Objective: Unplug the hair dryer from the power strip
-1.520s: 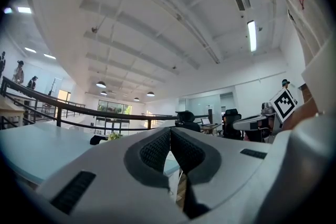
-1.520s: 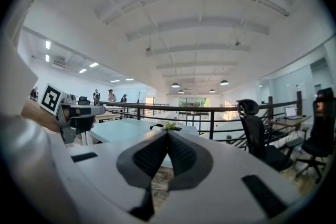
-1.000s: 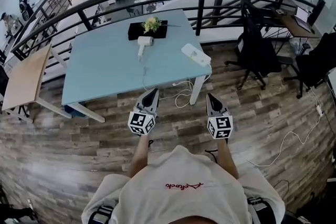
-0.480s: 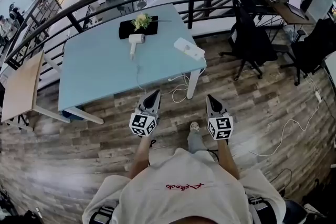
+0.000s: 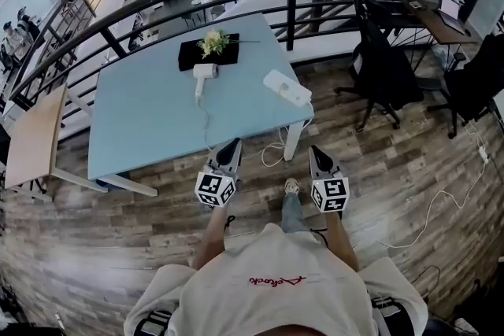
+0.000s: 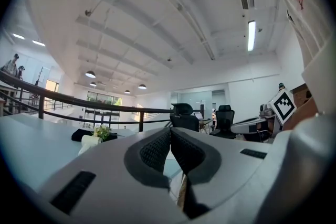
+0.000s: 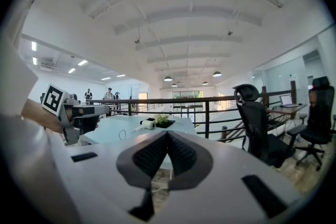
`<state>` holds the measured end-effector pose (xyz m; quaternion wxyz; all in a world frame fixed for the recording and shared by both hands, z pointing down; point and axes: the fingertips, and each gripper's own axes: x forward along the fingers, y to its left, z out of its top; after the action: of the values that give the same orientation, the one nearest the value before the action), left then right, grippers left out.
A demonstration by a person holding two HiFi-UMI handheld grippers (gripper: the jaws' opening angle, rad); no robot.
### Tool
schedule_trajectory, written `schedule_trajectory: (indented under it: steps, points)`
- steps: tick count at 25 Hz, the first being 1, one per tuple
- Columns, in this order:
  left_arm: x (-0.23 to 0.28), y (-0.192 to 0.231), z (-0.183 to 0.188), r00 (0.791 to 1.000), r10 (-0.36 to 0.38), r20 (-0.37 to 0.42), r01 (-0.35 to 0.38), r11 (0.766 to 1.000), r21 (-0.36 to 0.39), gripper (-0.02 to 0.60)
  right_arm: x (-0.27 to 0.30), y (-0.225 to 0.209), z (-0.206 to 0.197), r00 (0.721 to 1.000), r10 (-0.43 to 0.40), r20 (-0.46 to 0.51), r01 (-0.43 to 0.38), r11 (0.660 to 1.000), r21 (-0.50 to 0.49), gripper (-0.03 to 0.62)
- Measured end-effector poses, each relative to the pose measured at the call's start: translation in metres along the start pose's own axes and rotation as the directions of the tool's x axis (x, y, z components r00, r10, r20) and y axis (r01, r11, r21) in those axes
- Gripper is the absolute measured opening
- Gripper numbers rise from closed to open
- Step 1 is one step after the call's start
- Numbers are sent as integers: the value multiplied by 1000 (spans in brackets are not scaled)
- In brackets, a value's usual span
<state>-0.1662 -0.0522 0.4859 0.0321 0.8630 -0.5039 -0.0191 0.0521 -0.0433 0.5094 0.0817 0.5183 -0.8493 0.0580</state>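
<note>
Both tongs closed and empty, held level just short of the pale blue worktop (image 5: 142, 118).

The left tongs (image 5: 230, 145) and right tongs (image 5: 316, 152) each have their jaws pressed together with nothing between them, side by side over the wooden floor (image 5: 409, 169) at the worktop's near edge. The white hair dryer (image 5: 204, 72) lies toward the far middle of the worktop, just near of a black tray (image 5: 189, 55) holding flowers. Its cord (image 5: 206, 118) trails toward the near edge. The white power strip (image 5: 287, 87) lies at the right edge, well apart from the dryer. A black office chair (image 5: 382, 51) stands to the right.
</note>
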Motion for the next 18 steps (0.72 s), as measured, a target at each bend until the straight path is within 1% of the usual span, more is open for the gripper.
schedule_trajectory:
  steps: [7, 12, 18]
  points:
    - [70, 36, 7, 1000, 6, -4, -6, 1000, 13, 11, 72, -33, 17, 1000, 21, 12, -22, 1000, 8, 17]
    - [124, 54, 19, 1000, 2, -10, -2, 1000, 20, 11, 120, -60, 38, 999, 38, 20, -39, 999, 12, 17]
    - [180, 81, 28, 1000, 27, -11, -27, 999, 23, 11, 179, -86, 63, 996, 81, 33, -81, 997, 0, 18]
